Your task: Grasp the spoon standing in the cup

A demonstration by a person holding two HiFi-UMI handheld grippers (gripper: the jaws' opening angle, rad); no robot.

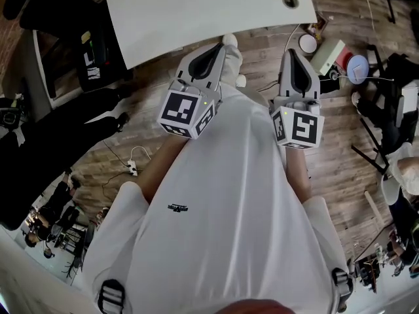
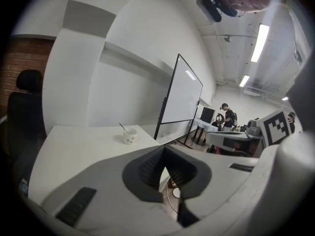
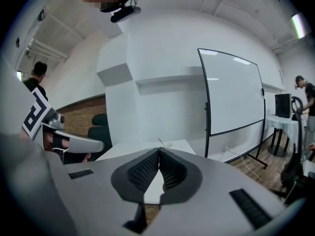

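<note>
A small white cup (image 2: 130,137) with a dark spoon (image 2: 123,128) leaning in it stands on a white table (image 2: 78,146), far ahead of my left gripper (image 2: 164,151). In the right gripper view the cup (image 3: 169,145) and the spoon (image 3: 160,141) show faintly, just beyond my right gripper (image 3: 158,151). Both pairs of jaws are shut with nothing between them. In the head view the left gripper (image 1: 221,46) and the right gripper (image 1: 291,52) are held side by side in front of the person's white shirt, short of the table's edge (image 1: 196,18). The head view does not show the cup.
A whiteboard on a black stand (image 2: 181,97) rises right of the table. A black chair (image 2: 24,112) sits at the table's left. Boxes, round lids and cables (image 1: 330,54) lie on the wooden floor. A person (image 2: 226,116) stands by far desks.
</note>
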